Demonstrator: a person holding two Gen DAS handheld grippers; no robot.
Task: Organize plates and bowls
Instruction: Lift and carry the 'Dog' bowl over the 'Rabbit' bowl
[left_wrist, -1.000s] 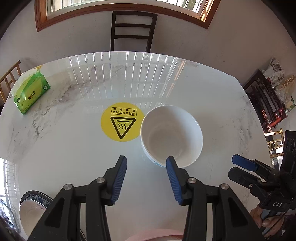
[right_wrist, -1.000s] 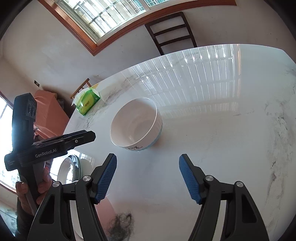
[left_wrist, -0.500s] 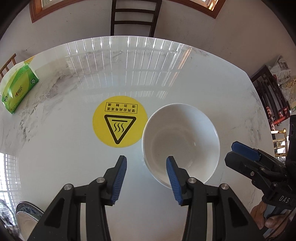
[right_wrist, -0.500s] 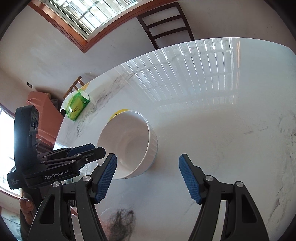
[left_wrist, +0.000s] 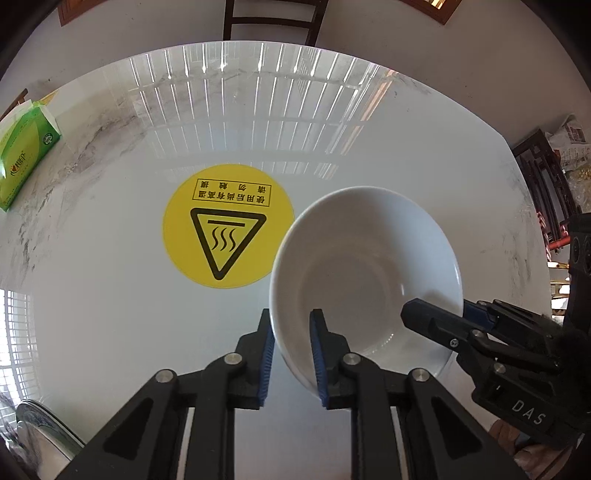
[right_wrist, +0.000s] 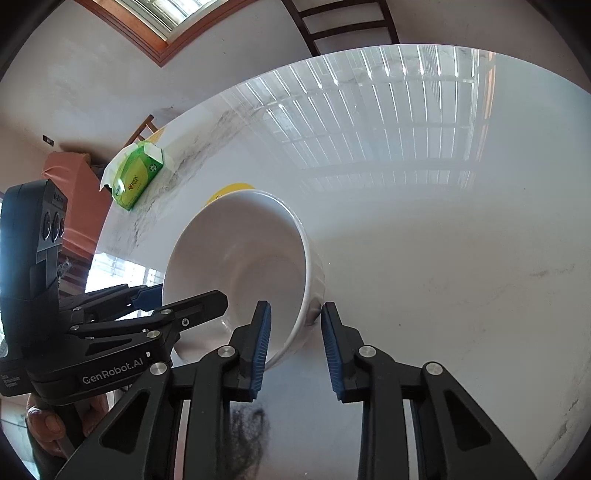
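Observation:
A white bowl (left_wrist: 369, 273) sits on the white marble table, just right of a yellow warning sticker (left_wrist: 228, 226). My left gripper (left_wrist: 291, 354) has closed on the bowl's near left rim, one finger outside and one inside. My right gripper (right_wrist: 295, 343) straddles the bowl's (right_wrist: 243, 266) right rim, one finger inside and one outside, with a gap still visible on the outer side. In the left wrist view the right gripper (left_wrist: 469, 325) reaches over the bowl's right rim. The left gripper also shows in the right wrist view (right_wrist: 159, 302) at the bowl's left rim.
A green tissue pack (left_wrist: 22, 155) lies at the table's far left edge. A blue-rimmed plate (left_wrist: 40, 439) shows at the near left. A dark wooden chair (left_wrist: 273, 18) stands behind the table. Dark furniture (left_wrist: 546, 192) is off the right edge.
Both grippers have moved forward to the bowl and narrowed around its rim, the left on the left side, the right on the right side. The bowl appears slightly tilted.

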